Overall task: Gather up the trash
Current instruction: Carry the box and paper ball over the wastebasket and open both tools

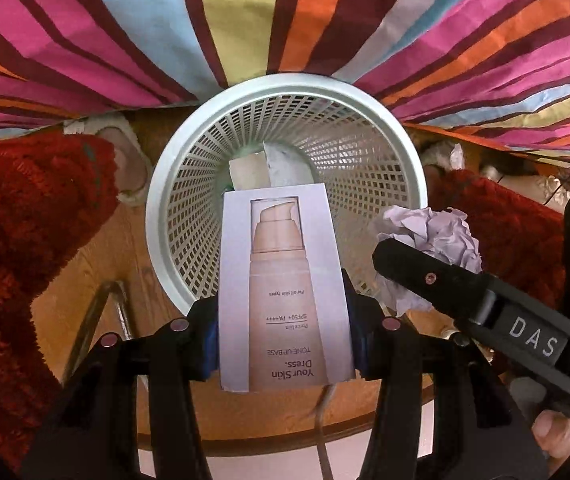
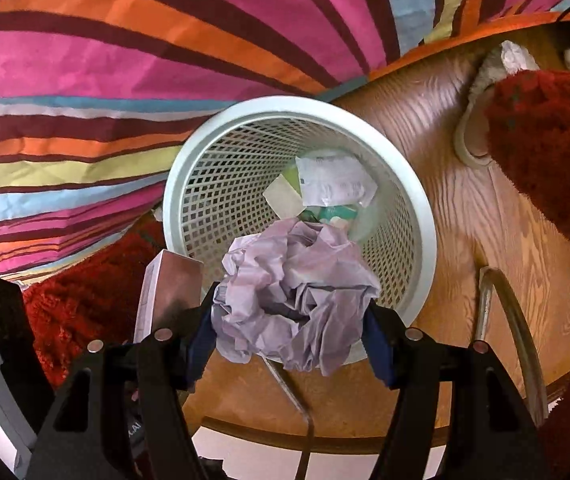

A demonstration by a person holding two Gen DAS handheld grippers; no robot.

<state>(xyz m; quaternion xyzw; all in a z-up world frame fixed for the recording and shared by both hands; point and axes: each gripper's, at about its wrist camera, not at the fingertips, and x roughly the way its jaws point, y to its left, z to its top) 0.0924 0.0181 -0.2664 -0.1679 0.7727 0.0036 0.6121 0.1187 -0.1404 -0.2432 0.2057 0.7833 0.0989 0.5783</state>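
Observation:
A white mesh waste basket (image 1: 165,216) stands on the wooden floor, with paper scraps (image 2: 333,184) at its bottom. My left gripper (image 1: 285,344) is shut on a white cosmetics box (image 1: 285,280) printed with a pump bottle, held over the basket's near rim. My right gripper (image 2: 289,328) is shut on a crumpled lilac paper ball (image 2: 293,292), also above the near rim (image 2: 425,240). In the left wrist view the right gripper's finger (image 1: 425,276) and the paper ball (image 1: 437,236) show at the right. The box's end (image 2: 169,288) shows in the right wrist view.
A striped multicoloured bedcover (image 1: 165,32) hangs right behind the basket. Red shaggy rugs (image 1: 17,220) lie on both sides. Slippers (image 1: 129,160) sit by the left rug. A metal tube frame (image 2: 517,336) stands on the floor near me.

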